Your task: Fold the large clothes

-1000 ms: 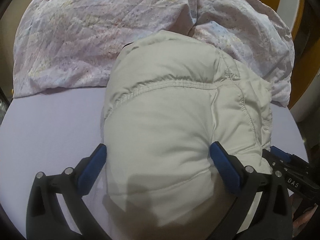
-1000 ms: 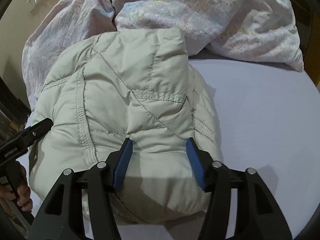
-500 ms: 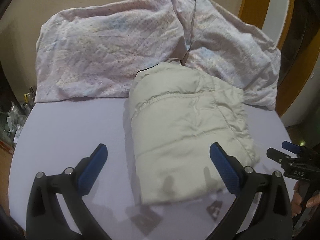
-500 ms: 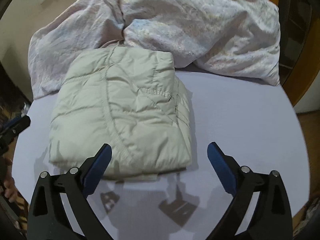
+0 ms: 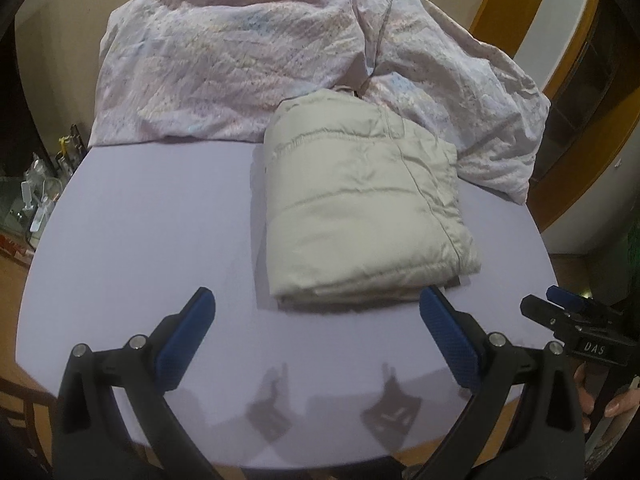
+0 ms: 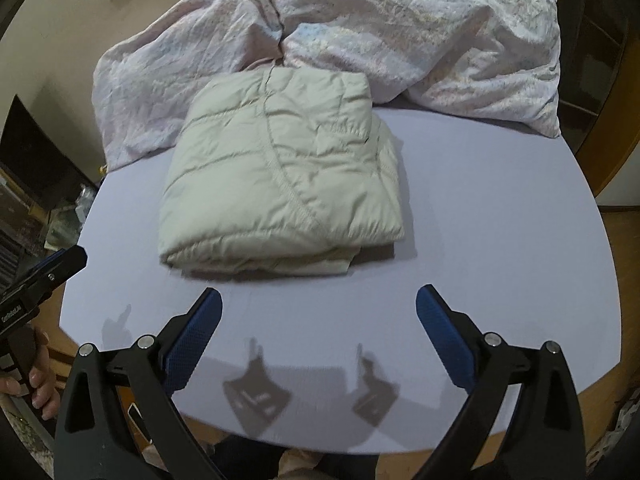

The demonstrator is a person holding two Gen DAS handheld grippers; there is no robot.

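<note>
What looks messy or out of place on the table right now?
The folded beige jacket lies compact, though one inner layer pokes out under its near edge. Behind it the pink patterned bedding is crumpled in a loose heap, touching the jacket's far edge. Nothing looks spilled or damaged.

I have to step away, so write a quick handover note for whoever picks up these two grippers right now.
Left gripper: jaws wide open, empty, above the near part of the table.
Right gripper: jaws just opened wide, empty, also clear of the jacket.
Beige puffer jacket: folded into a compact bundle on the table, its far end against the crumpled pink bedding.
Done: the jacket looks folded and released.
Left: perhaps tidy the layers poking out at the near edge; the bedding is unfolded.
</note>
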